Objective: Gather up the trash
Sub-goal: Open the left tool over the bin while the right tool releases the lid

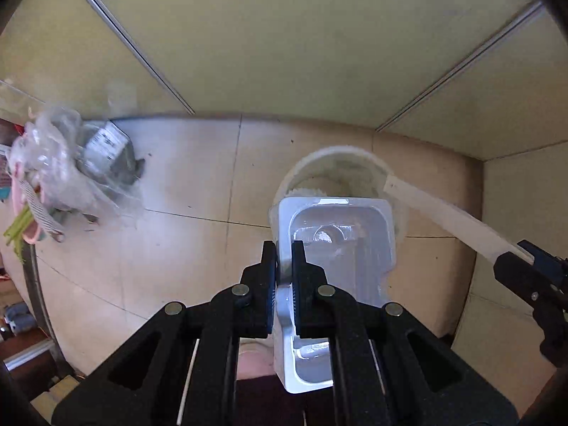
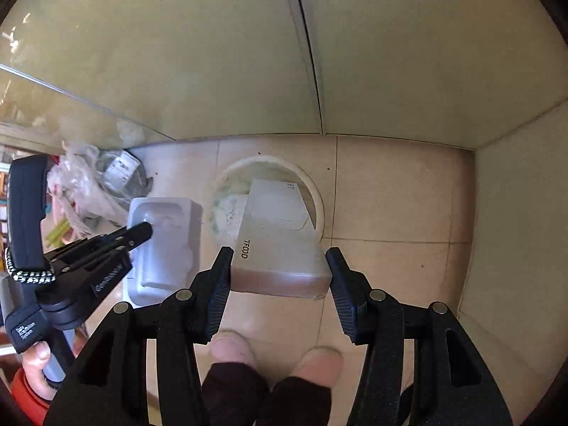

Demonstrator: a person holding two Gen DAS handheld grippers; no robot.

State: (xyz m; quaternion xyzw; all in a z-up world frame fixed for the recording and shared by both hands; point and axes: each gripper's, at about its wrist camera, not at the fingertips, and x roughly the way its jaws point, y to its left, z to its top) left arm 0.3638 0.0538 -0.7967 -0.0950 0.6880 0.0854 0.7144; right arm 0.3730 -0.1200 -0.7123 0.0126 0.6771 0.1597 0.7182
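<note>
The left gripper point(image 1: 284, 252) was pointed down at the tiled floor point(image 1: 184, 184), its fingers point(image 1: 269, 266) clamped together on the thin rim of a white plastic tray point(image 1: 340, 234), which was held over the near edge of a round white bin point(image 1: 337, 158). The right gripper point(image 2: 278, 259) was likewise aimed downward, its fingers point(image 2: 223, 266) set apart and closed against the two sides of a white carton point(image 2: 277, 234) printed "TFOOD". The carton's far end was seen above the bin's opening, where crumpled paper already lay. A heap of clear plastic bags point(image 1: 64, 163) was seen on the floor to the left, against pale cabinet doors point(image 1: 284, 35).
</note>
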